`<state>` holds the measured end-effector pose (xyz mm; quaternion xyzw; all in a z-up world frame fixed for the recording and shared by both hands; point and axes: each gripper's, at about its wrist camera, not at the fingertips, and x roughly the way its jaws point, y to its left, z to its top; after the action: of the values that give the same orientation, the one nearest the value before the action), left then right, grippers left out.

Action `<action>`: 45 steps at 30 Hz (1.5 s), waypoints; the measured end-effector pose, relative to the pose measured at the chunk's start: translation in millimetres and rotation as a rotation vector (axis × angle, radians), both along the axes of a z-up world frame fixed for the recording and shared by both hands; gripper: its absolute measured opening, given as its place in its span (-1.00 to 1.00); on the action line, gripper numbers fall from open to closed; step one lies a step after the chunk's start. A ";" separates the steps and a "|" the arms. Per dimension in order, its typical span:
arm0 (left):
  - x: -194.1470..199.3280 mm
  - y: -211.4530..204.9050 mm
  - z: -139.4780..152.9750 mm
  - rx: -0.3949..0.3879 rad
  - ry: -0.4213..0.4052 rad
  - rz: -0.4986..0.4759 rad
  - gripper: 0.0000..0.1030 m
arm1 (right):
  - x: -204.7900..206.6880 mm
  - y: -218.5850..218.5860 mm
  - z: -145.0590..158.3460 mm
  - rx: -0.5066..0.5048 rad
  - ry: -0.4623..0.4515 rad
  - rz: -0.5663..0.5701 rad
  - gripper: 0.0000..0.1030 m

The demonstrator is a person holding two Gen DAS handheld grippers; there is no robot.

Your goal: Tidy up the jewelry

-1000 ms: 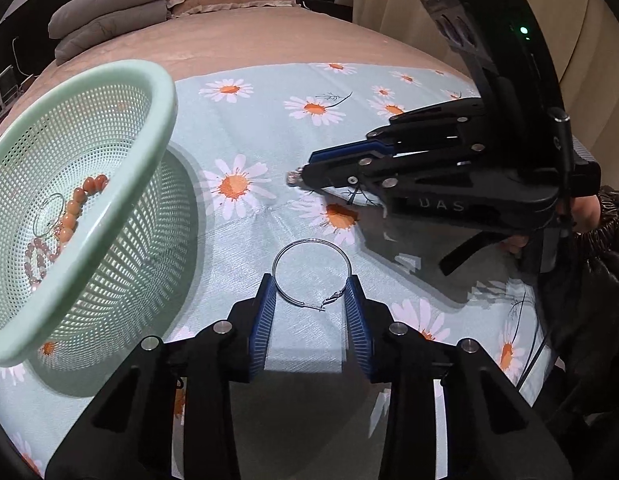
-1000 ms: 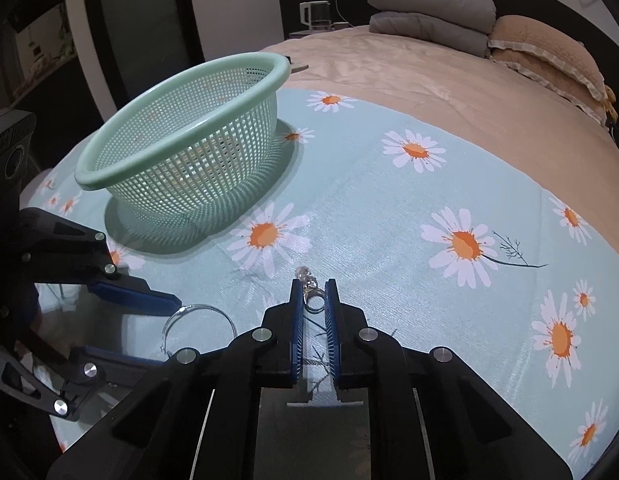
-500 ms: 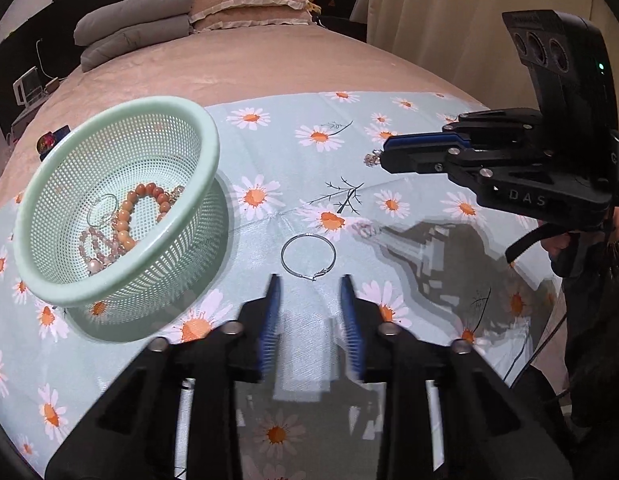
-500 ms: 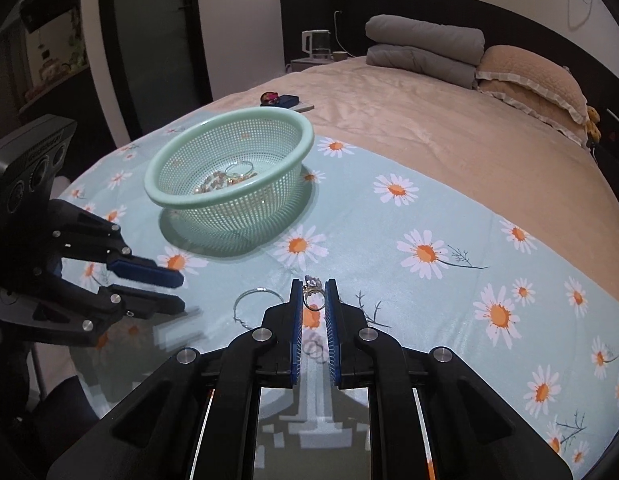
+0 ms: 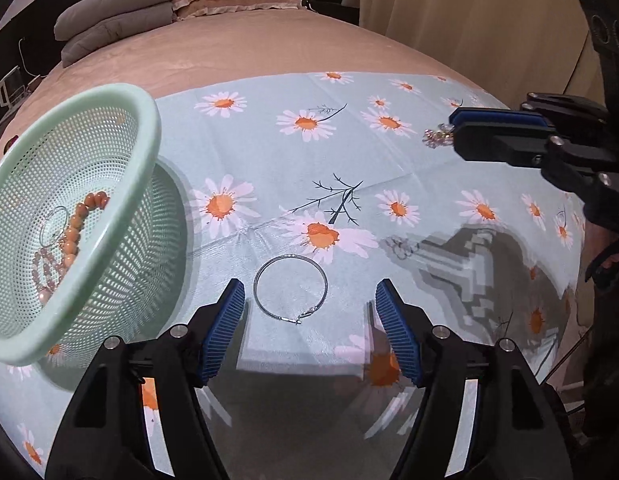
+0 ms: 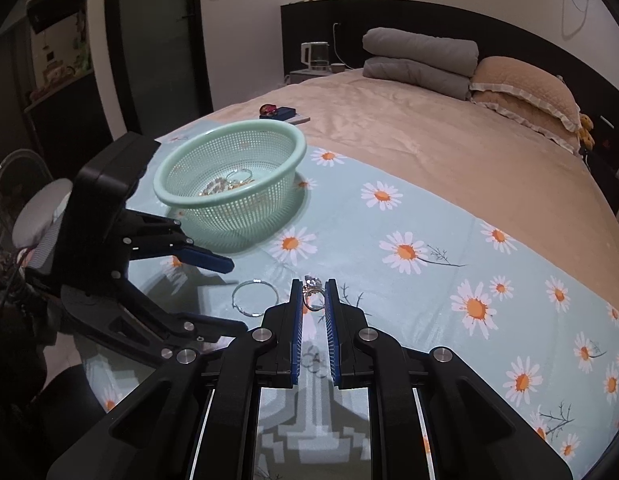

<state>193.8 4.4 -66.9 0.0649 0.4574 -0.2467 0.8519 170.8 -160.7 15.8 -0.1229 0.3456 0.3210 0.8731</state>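
Left of the thin silver hoop [image 5: 290,289], a mint-green perforated plastic basket [image 5: 121,128] holds round orange beads [image 5: 75,224]. The hoop lies flat on the daisy-print cloth [image 5: 269,128], between the ribbed blue pads of the left tool [image 5: 309,312], whose jaws are opening without touching it. Right of the hoop, the right tool [image 6: 313,300] hovers, pressed onto a small sparkly ring [image 6: 312,294].

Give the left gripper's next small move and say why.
Probably lower the left gripper onto the hoop. Its jaws are opening with nothing between the pads, and the hoop lies flat on the cloth just ahead of them, outside the basket. The right gripper already pinches a ring.
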 end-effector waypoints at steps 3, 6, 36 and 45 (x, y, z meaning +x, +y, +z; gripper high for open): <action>8.3 -4.7 -14.8 0.028 0.025 0.005 0.02 | 3.6 -4.4 -3.4 0.001 0.000 0.001 -0.80; 11.0 -2.2 -14.4 0.005 0.033 0.015 -0.15 | 5.9 -6.2 -5.2 0.007 0.000 -0.002 -0.80; -21.0 133.1 129.9 -0.040 -0.218 0.217 -0.16 | 1.0 113.0 73.4 0.048 -0.105 0.165 -0.80; 23.1 170.7 100.1 -0.047 -0.201 0.256 -0.16 | 43.5 166.3 44.0 0.001 -0.068 0.219 -0.80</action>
<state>216.9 175.0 33.2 0.0103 0.3686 -0.1390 0.9191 214.3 5.6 59.8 -0.1701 0.3002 0.4103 0.8442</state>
